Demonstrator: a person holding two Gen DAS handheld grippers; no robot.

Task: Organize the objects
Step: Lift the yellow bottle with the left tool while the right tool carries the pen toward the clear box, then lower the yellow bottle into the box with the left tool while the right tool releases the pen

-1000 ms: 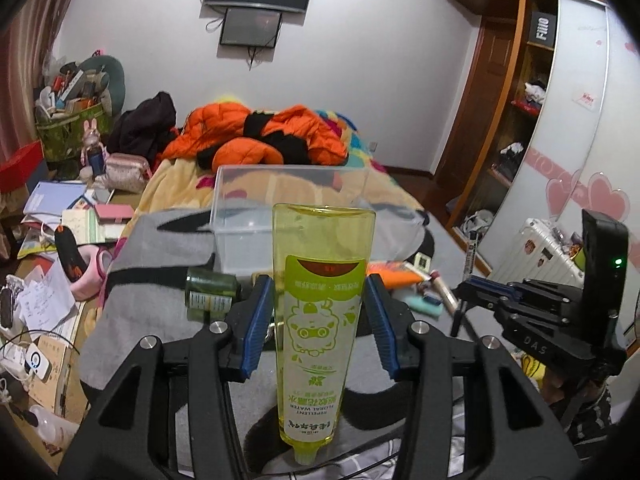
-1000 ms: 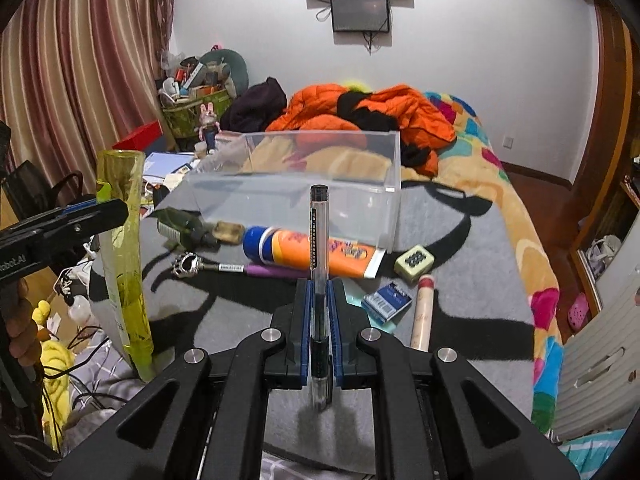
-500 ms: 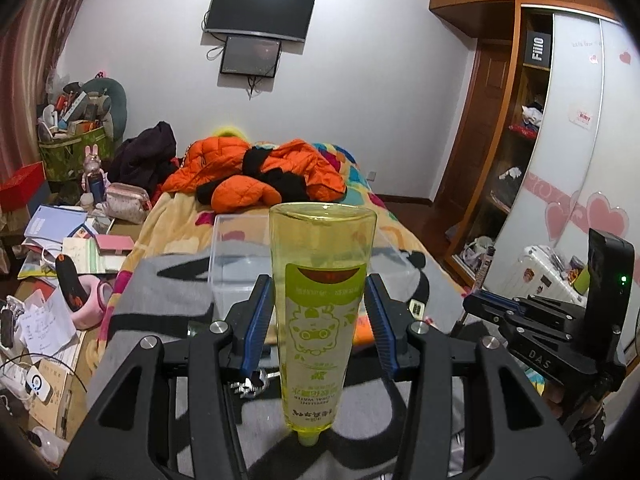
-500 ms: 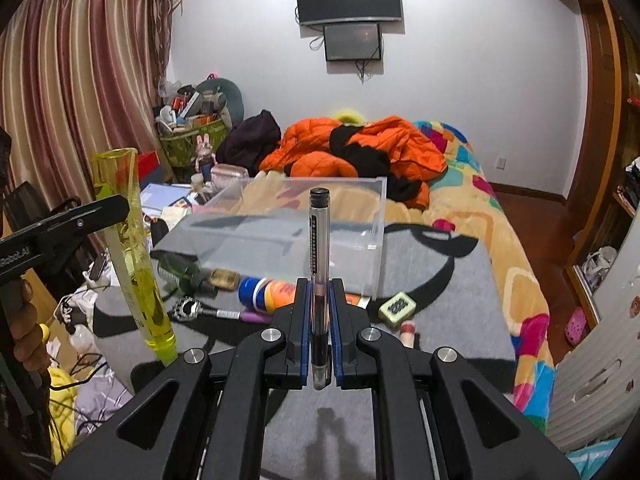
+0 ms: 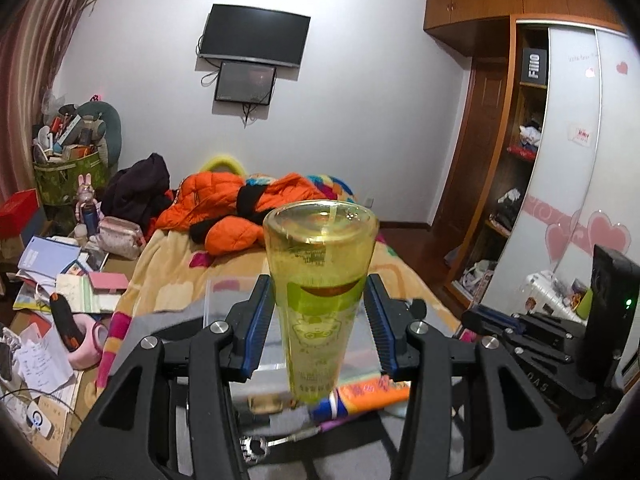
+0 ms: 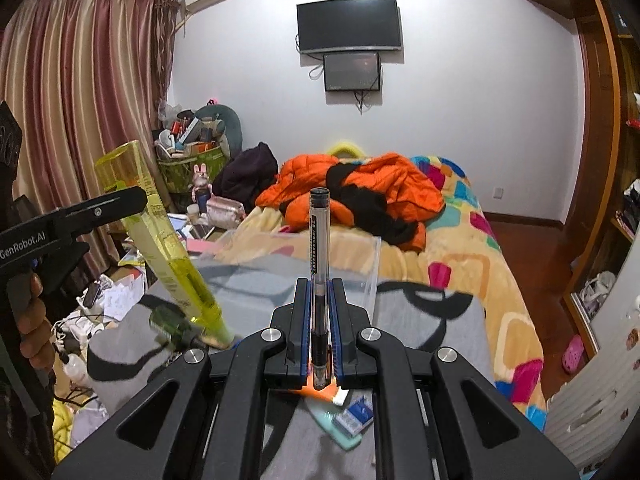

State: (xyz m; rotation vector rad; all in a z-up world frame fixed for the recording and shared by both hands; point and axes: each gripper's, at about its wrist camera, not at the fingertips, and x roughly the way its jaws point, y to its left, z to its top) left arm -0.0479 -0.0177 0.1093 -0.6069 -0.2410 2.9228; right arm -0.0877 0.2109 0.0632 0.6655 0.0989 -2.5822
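Bedroom clutter fills the left wrist view, with the left hand-held gripper (image 5: 320,322) in front, its blue pads clamped on either side of a yellow tube (image 5: 320,280) that stands upright, wide end up and cap down. Behind and below the tube a clear plastic bin (image 5: 236,308) sits on the bed (image 5: 168,276), on a grey blanket. An orange tube (image 5: 372,394) lies blurred on the blanket under the yellow one. An orange jacket (image 5: 228,204) is heaped farther up the bed. At the right edge the right hand-held gripper (image 5: 492,316) shows from the side.

From the right wrist view, the right hand-held gripper (image 6: 319,328) is closed tight on a pen (image 6: 319,264), which stands upright between the pads with its black cap on top. The clear bin's (image 6: 372,268) corner rises just beyond it. To the left, the other gripper (image 6: 120,200), held by a hand (image 6: 34,320), carries the yellow tube (image 6: 160,240) tilted, its cap over the blanket's near edge. A blue box (image 6: 358,412) lies on the blanket below the pen.
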